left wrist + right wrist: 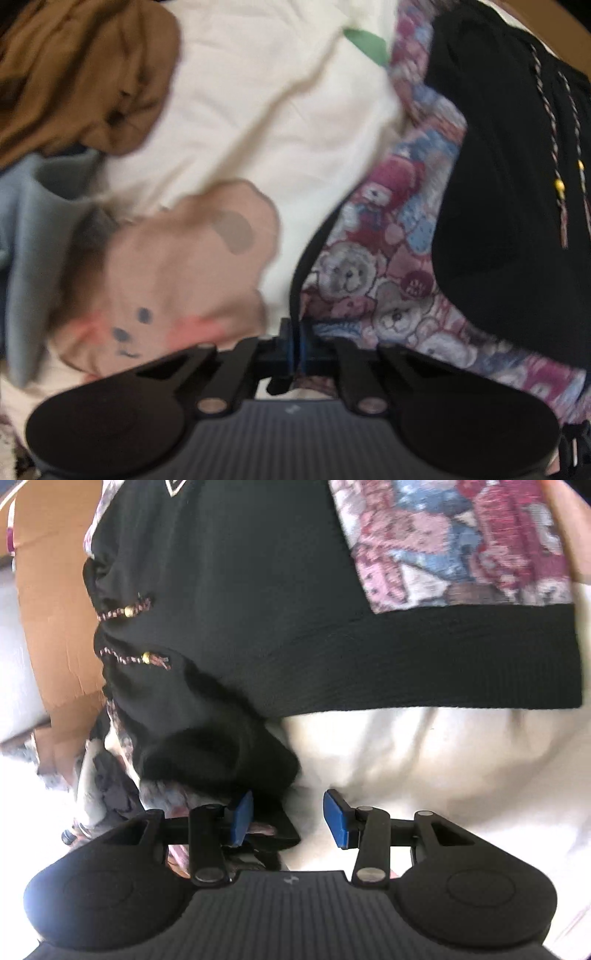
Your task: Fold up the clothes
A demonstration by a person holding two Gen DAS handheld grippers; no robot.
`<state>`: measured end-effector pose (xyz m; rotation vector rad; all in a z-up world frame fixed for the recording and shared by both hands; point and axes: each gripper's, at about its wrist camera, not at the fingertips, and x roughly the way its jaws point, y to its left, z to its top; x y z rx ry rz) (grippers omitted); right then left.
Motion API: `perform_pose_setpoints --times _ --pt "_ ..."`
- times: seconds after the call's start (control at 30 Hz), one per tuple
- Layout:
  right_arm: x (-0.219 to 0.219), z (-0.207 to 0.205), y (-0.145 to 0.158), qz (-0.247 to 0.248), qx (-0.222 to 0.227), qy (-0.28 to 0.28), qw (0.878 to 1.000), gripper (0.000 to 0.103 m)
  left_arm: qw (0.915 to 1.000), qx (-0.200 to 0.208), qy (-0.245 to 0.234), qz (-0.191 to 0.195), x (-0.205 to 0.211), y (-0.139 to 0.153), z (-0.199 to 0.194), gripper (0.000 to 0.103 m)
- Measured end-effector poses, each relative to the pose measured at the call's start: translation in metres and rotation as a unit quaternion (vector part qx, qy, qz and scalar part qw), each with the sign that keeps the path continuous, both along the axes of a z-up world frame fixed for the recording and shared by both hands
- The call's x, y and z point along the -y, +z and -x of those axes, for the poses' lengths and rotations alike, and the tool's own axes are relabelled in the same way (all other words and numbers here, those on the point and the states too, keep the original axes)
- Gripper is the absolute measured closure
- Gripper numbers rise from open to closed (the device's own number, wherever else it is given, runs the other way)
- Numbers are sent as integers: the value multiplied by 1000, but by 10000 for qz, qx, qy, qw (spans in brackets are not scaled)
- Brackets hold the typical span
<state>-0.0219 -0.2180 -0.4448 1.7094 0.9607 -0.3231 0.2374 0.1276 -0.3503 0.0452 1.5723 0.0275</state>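
Left wrist view: my left gripper (296, 345) is clamped on the black edge of the teddy-print sweater (373, 258), trim pinched right between the pads, print panel spreading ahead and right of the fingers over the white sheet (258, 110). Right gripper (288, 821) is half open, holding nothing; black cuff (221, 760) just ahead of its left pad (242, 818). I'd settle the cuff fully between both pads before closing, then lift both corners evenly, keeping the hem (443, 672) taut.

Brown cardboard box (48, 602) at left, pale sheet (424, 760) under everything.
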Motion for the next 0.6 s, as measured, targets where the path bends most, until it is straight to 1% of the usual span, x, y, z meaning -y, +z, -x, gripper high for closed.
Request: perform_pose_setpoints --times 0.1,0.2,0.33,0.47,0.57,0.6 --pt "1 1 1 7 -13 -91 10000 53 9995 115 -46 -292 -3 10 -3 100" --pt "-2 6 -2 -166 -18 -370 9992 52 9986 269 -53 -449 -6 21 -9 100" --pt "-12 3 0 -170 -6 -245 9996 52 9961 551 -218 -649 -6 40 -28 100" --pt "-24 -6 3 -116 46 -16 9999 52 9921 907 -301 -811 -3 58 -57 100" --pt "-31 -12 5 -80 70 94 9999 52 9895 1004 -537 -893 5 62 -67 100" --pt "-32 -14 7 30 61 206 9998 52 9885 1030 -608 -927 8 62 -69 100"
